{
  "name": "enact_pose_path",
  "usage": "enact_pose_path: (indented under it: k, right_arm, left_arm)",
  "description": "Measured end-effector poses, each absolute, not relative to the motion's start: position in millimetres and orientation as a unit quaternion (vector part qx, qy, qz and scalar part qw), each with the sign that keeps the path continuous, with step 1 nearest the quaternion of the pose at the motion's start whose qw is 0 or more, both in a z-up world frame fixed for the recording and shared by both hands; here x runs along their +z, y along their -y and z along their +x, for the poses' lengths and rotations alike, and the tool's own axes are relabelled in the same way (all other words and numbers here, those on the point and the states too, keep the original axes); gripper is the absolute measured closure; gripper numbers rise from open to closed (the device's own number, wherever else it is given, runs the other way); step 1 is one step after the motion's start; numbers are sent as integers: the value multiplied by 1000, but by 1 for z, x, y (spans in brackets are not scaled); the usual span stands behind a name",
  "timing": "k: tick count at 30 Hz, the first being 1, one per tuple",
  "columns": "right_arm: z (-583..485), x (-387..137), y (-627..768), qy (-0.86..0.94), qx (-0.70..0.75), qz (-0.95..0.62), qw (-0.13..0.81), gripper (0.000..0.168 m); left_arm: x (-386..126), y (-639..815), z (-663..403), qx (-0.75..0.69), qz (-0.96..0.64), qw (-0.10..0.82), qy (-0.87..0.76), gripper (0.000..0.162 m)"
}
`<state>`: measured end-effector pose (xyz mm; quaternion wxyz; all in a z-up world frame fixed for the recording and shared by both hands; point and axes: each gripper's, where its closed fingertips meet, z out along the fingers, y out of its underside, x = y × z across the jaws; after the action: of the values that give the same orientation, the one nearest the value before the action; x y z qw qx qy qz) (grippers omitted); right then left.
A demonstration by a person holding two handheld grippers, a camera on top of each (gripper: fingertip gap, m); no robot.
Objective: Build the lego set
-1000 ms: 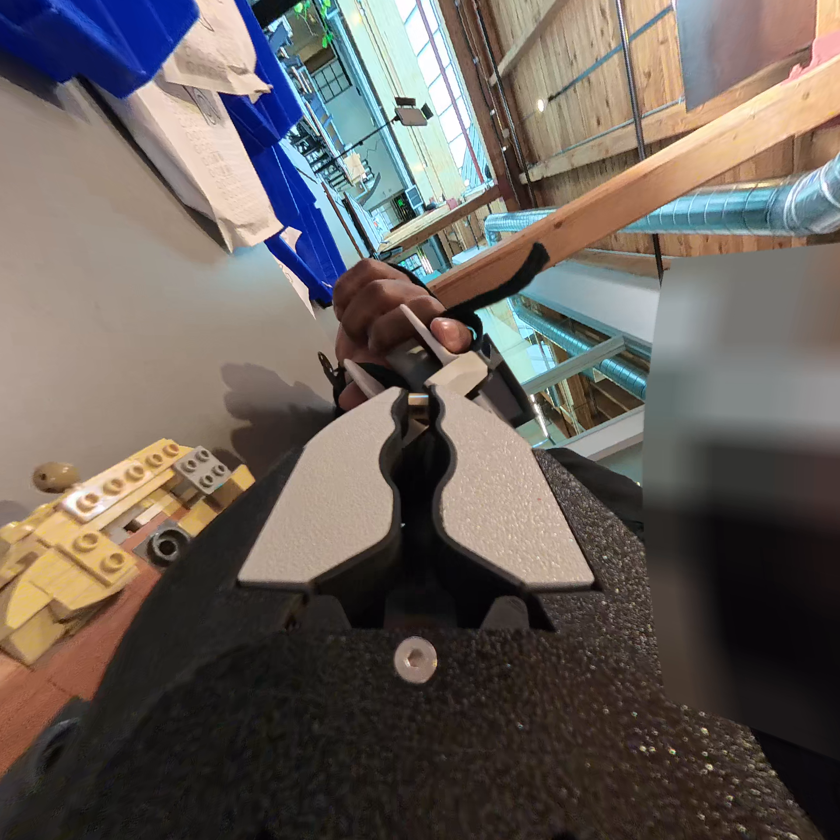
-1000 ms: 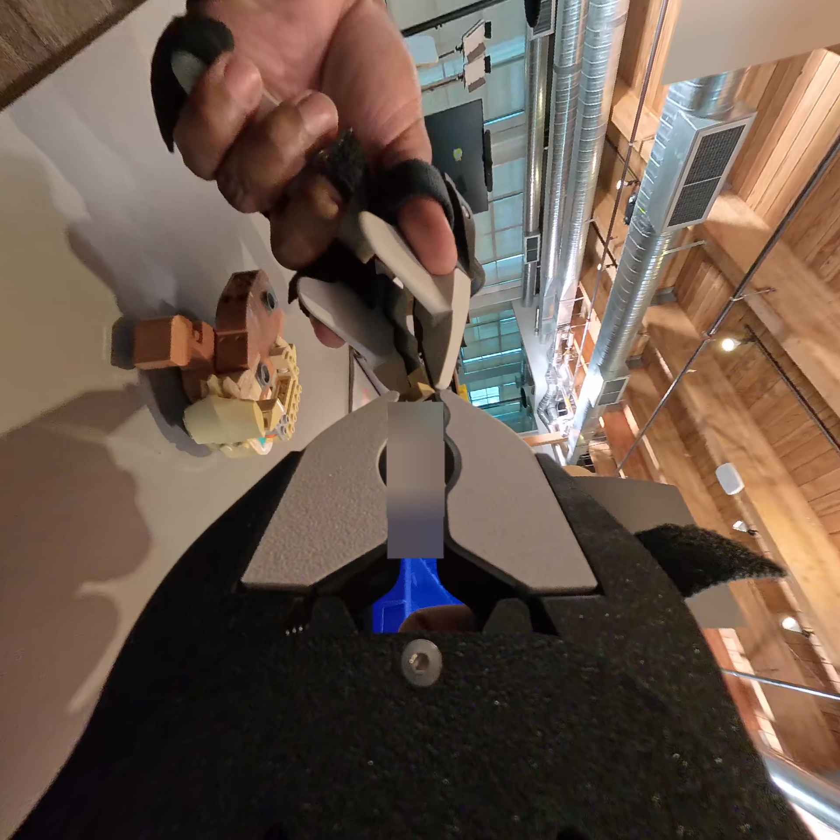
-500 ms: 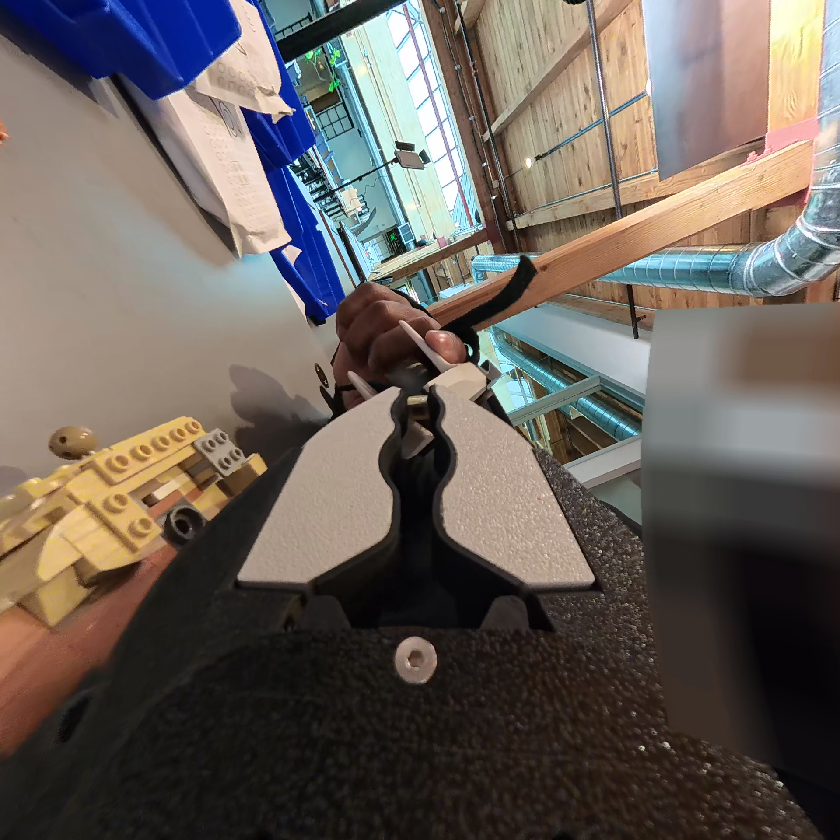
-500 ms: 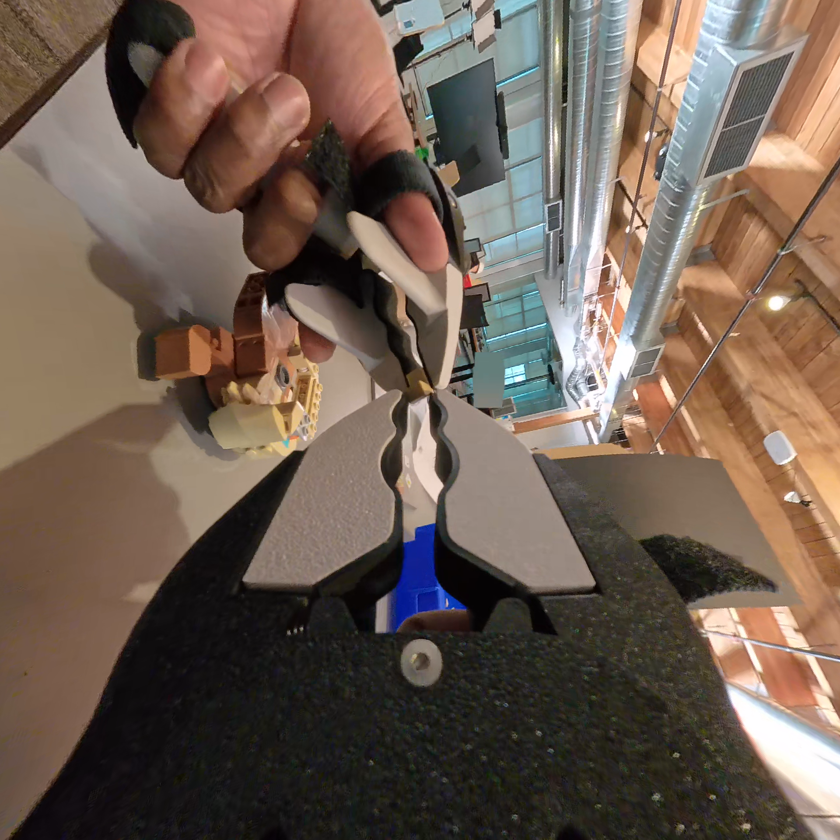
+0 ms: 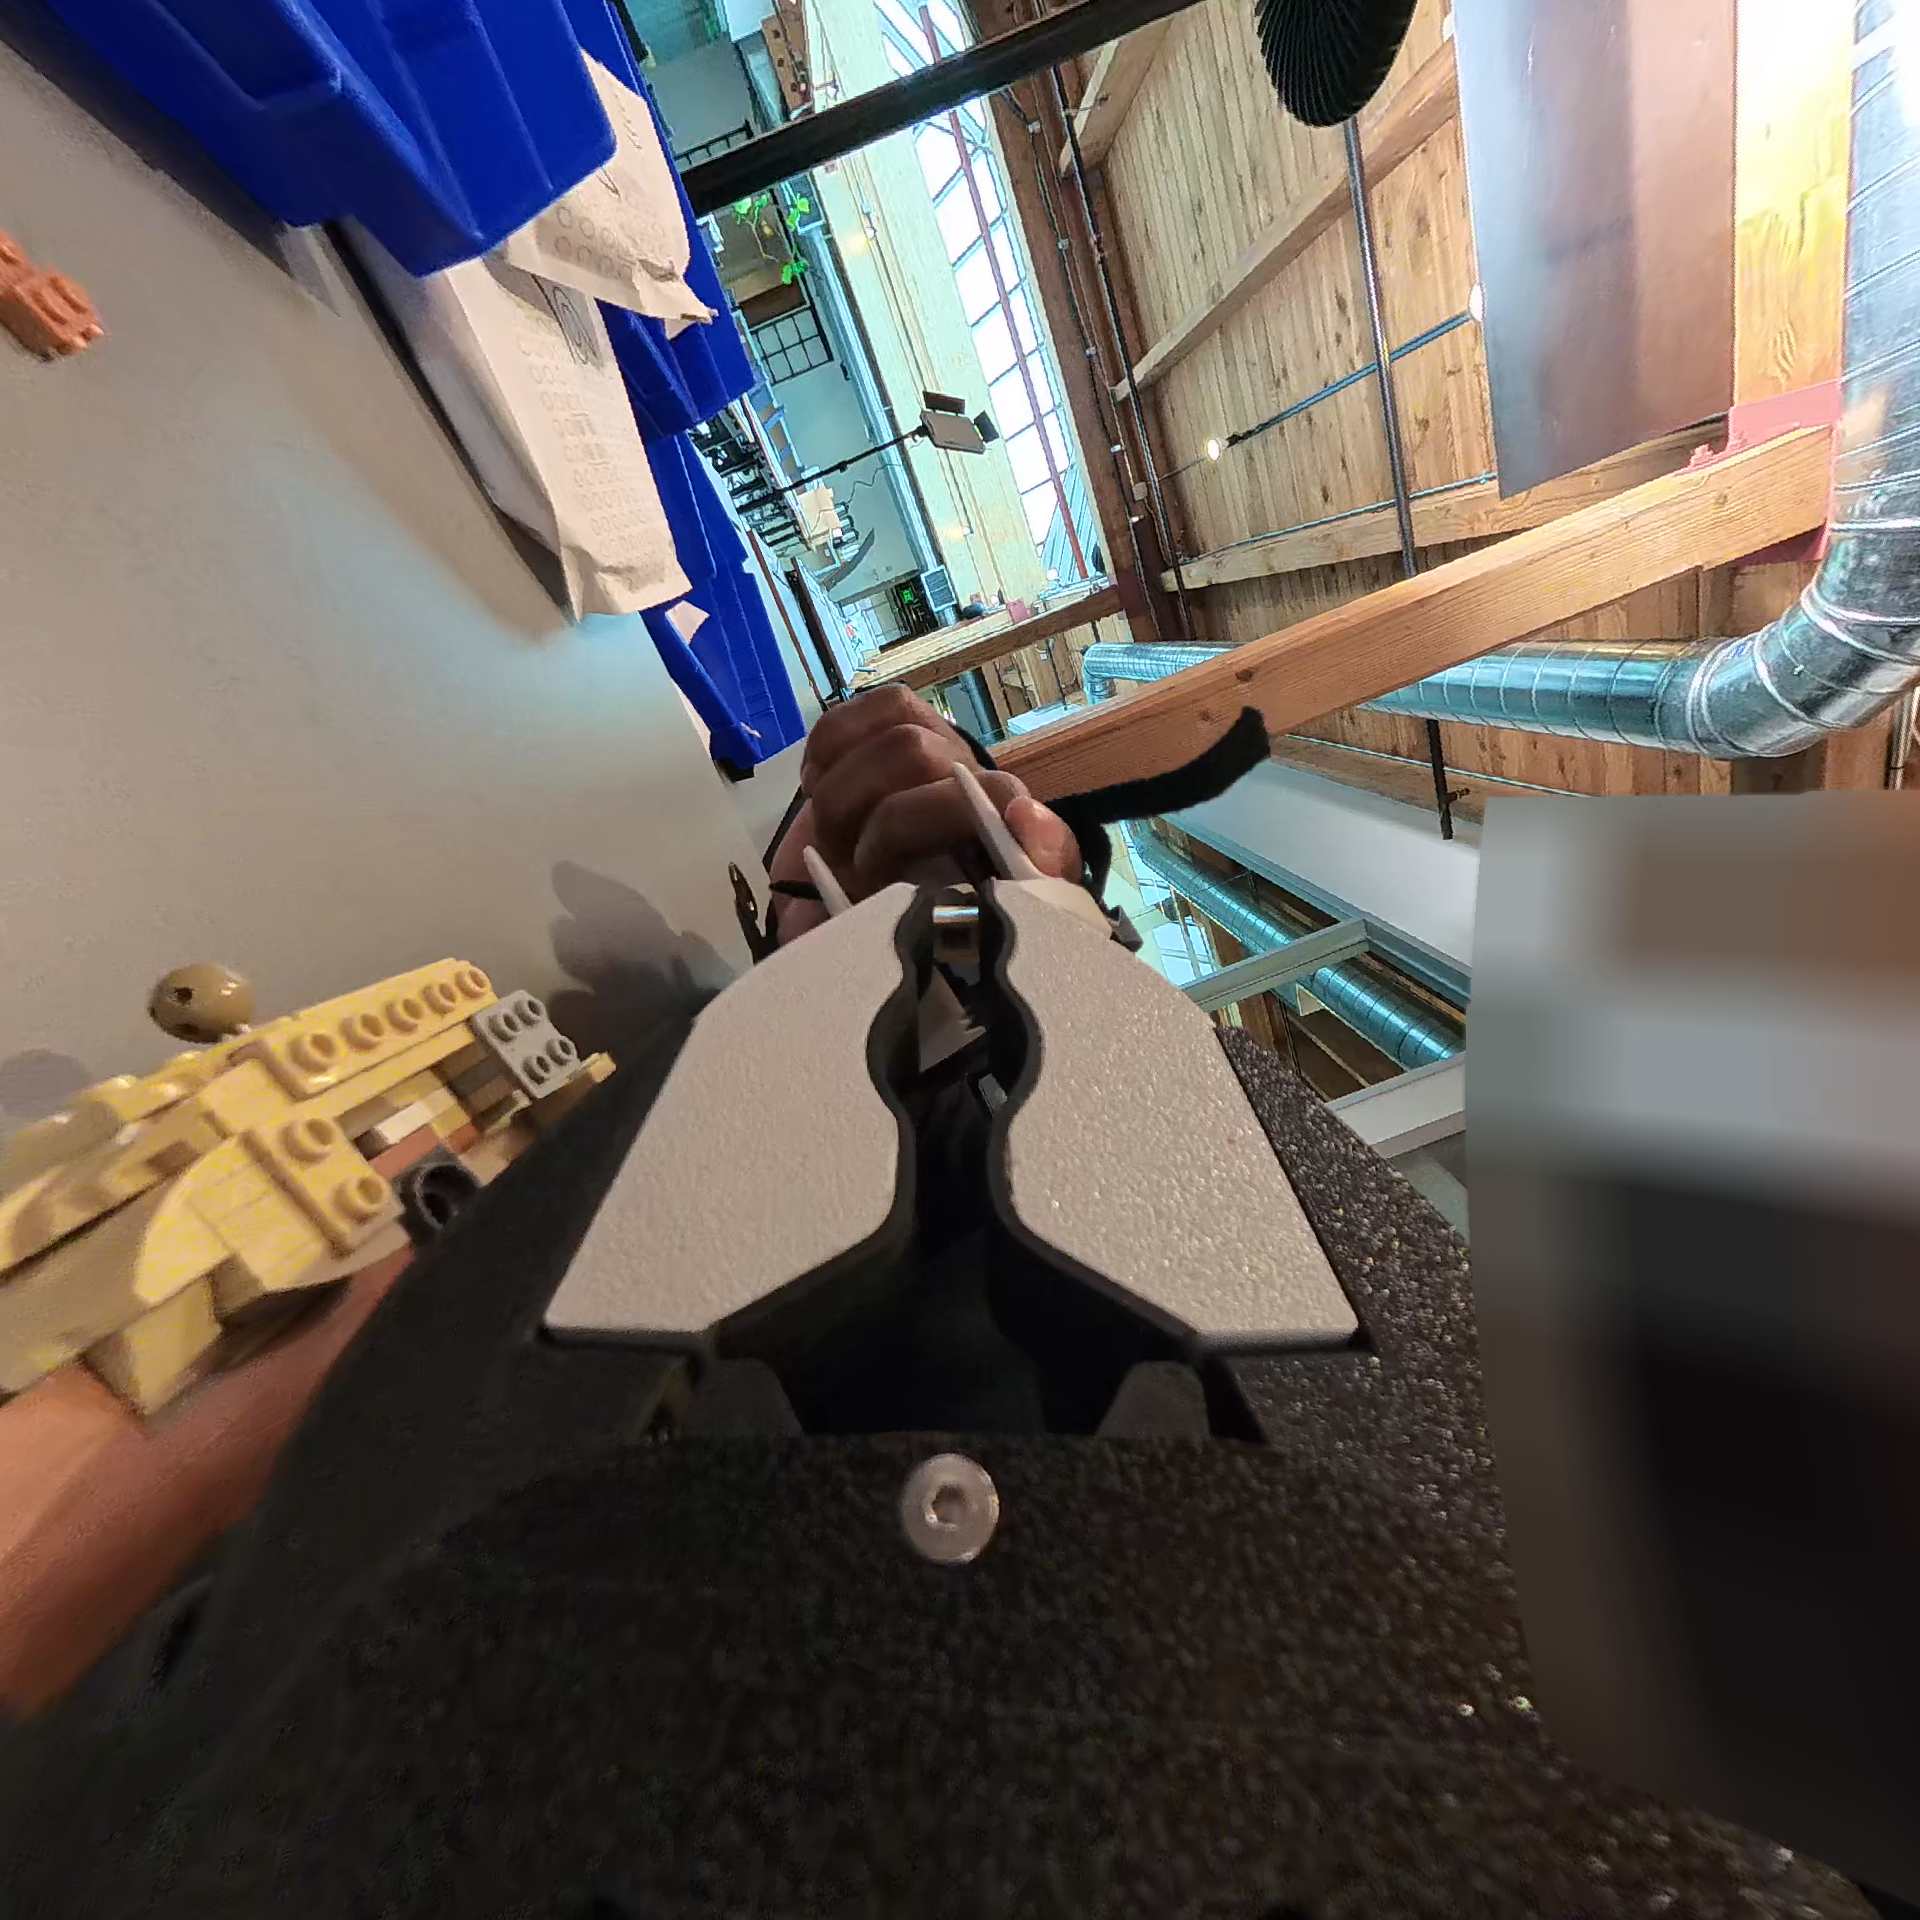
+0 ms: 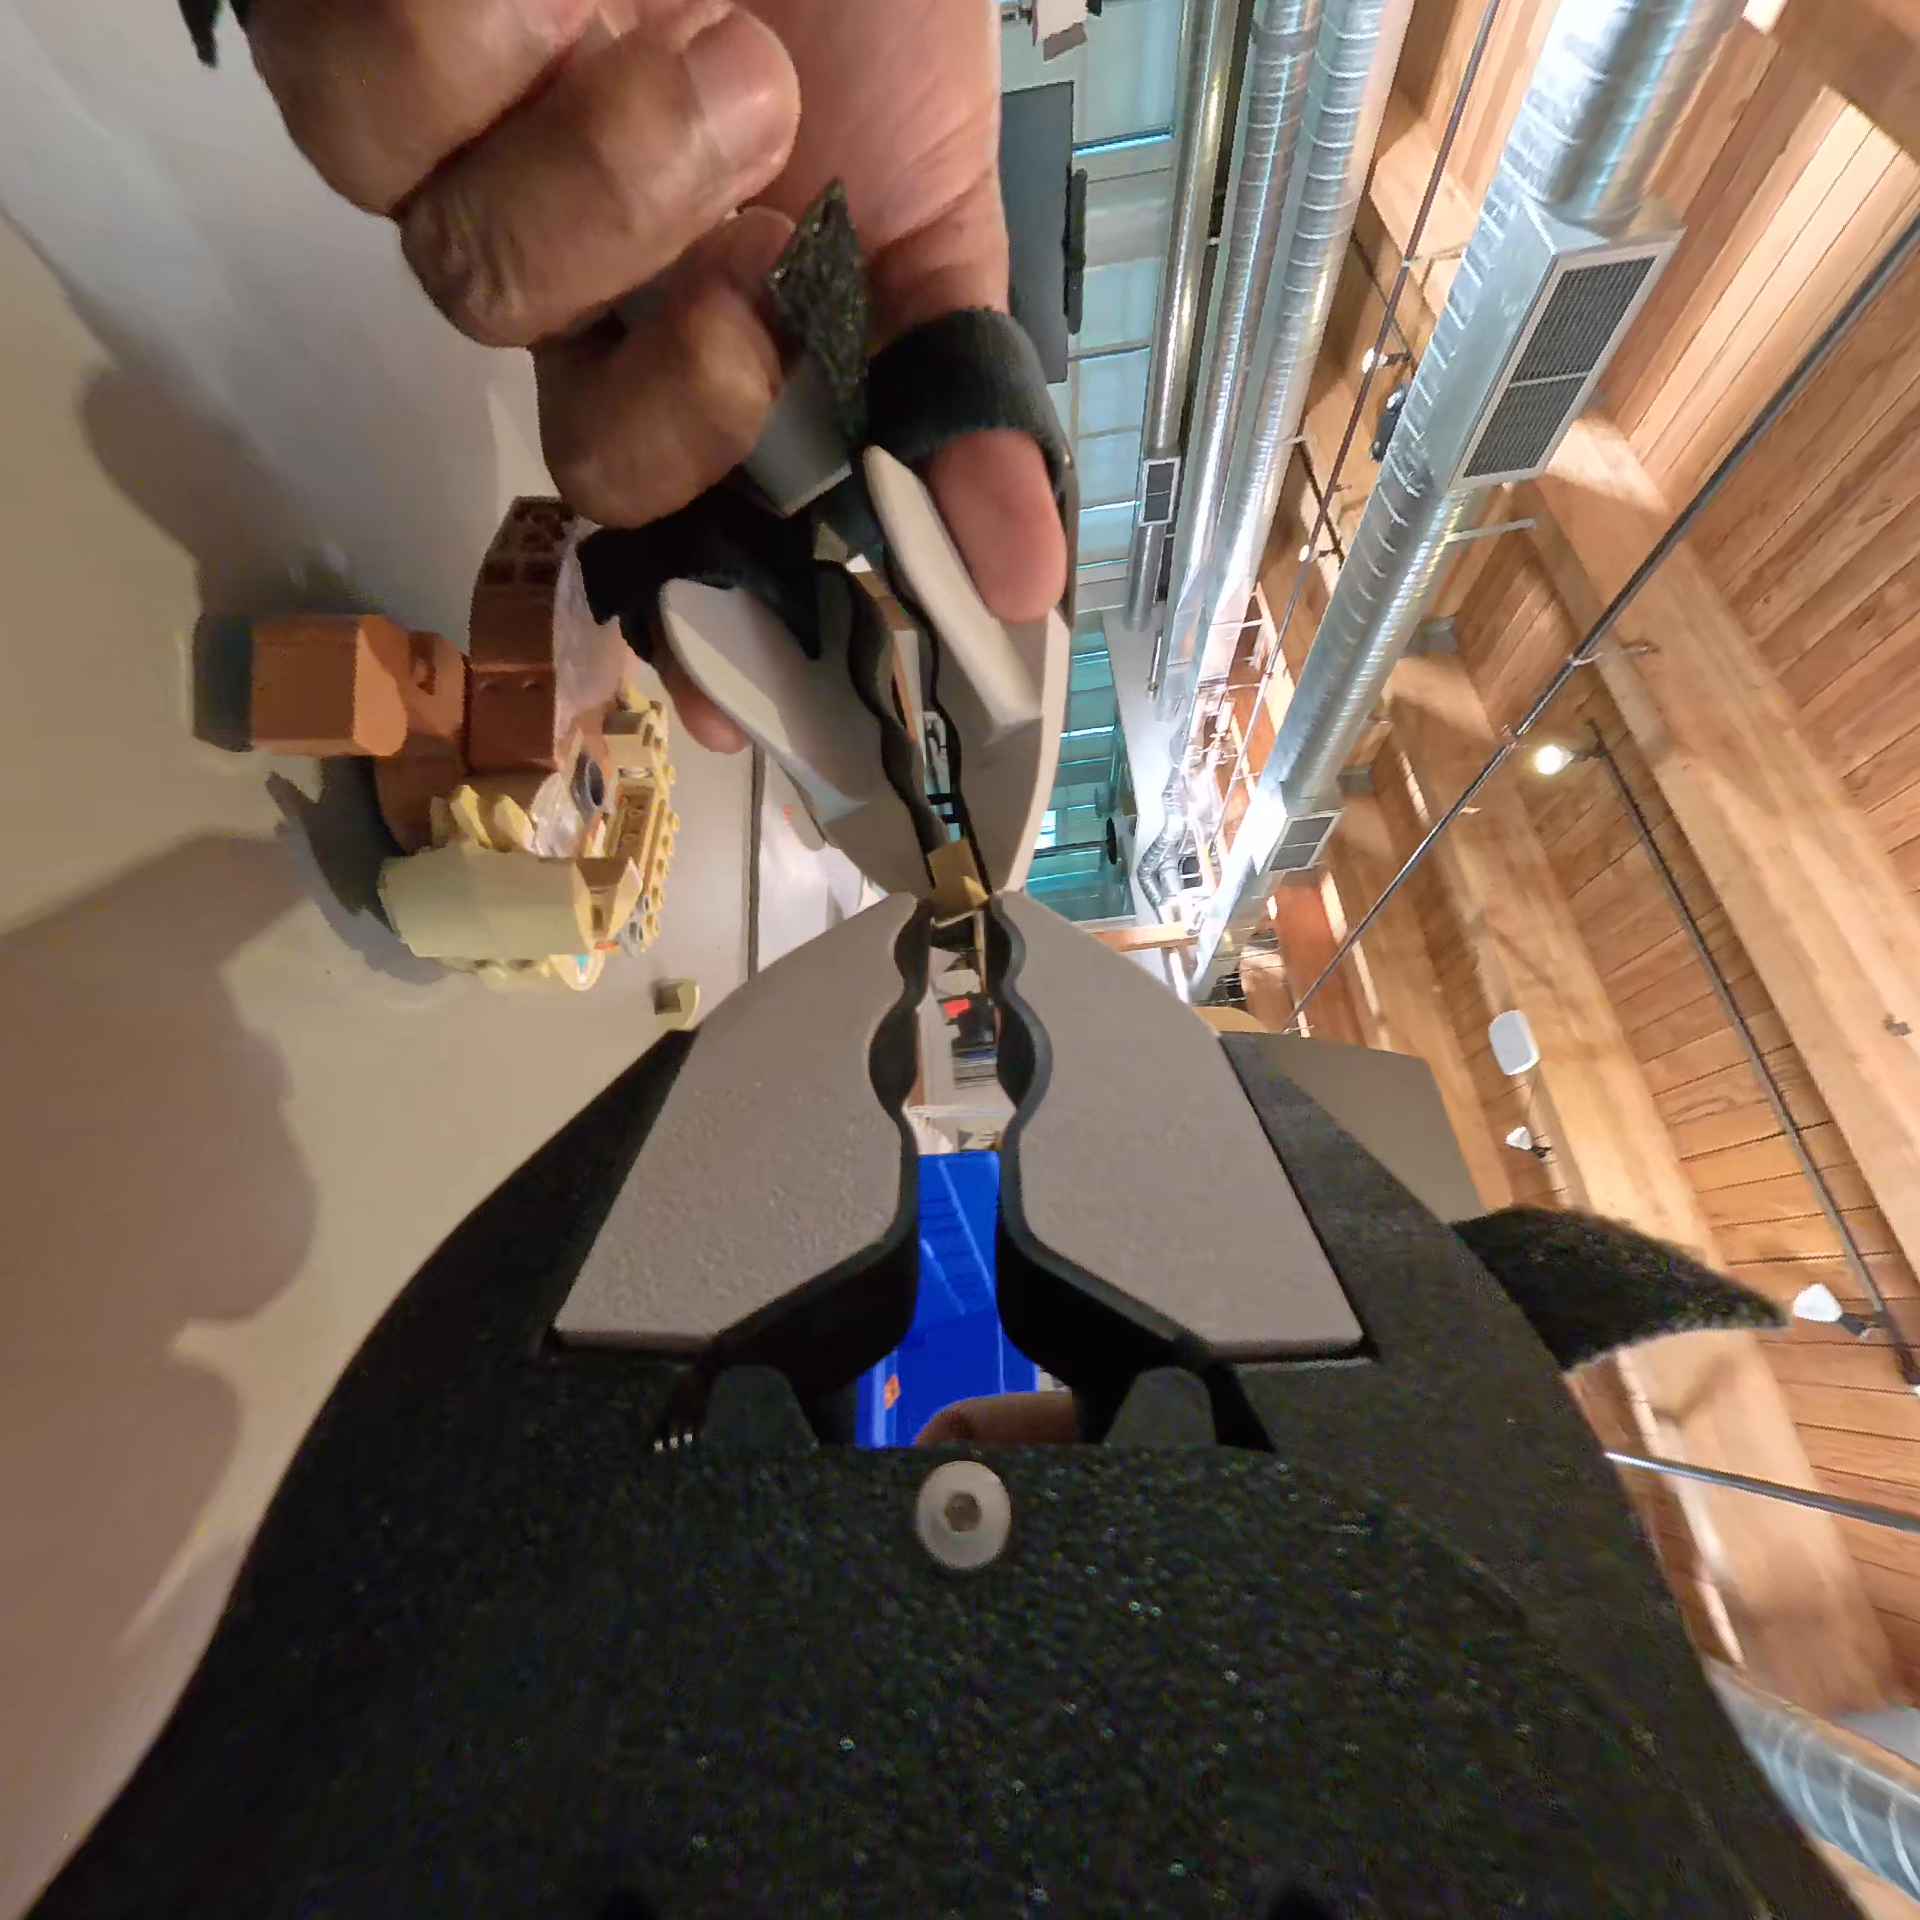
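A small tan piece [image 6: 957, 883] is pinched tip to tip between both grippers, above the table. My right gripper [image 6: 954, 920] fills the front of the right wrist view, its jaws nearly closed on the piece's near end. My left gripper [image 5: 956, 925] is closed on the same piece [image 5: 954, 918], and a hand [image 6: 727, 260] holds it in the right wrist view. A brown and tan lego build [image 6: 499, 790] lies on the grey table [image 6: 156, 1039] to the left. It also shows in the left wrist view [image 5: 260, 1122], seen as tan plates.
Blue bins [image 5: 343, 114] and paper sheets [image 5: 561, 416] stand along the table's far side. A loose orange-brown brick [image 5: 42, 312] lies near them. A small tan piece [image 6: 673, 1000] lies on the table beside the build. A blue bin [image 6: 956, 1278] shows between my right fingers. My left and right fingertips are right by each other. Left tips and right tips are each some 20 centimetres from the loose orange-brown brick [image 5: 42, 312].
The two grippers have stayed tip to tip on the small piece. The left gripper and its hand now loom larger in the right wrist view. The lego build has shifted slightly in both views.
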<state>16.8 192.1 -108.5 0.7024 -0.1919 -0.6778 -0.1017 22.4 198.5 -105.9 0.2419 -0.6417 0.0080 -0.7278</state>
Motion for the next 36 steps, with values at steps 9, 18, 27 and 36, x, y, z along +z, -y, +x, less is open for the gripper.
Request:
enact_pose_path:
  k: [9, 18, 27, 36]
  right_arm:
    - [15, -113, -194, 687, -130, -174, 693, 160]
    - [11, -110, -186, 697, 9, -274, 663, 161]
    - [14, -116, -184, 697, 216, -420, 539, 161]
    - [11, -117, -176, 689, 275, -460, 488, 161]
  left_arm:
    - [-110, -202, 21, -724, -646, 242, 7, 154]
    - [-106, -207, 12, -700, -643, 308, -40, 150]
    - [-95, -183, -1, -451, -622, 501, -398, 149]
    - [-120, -175, 10, -233, -567, 532, -584, 147]
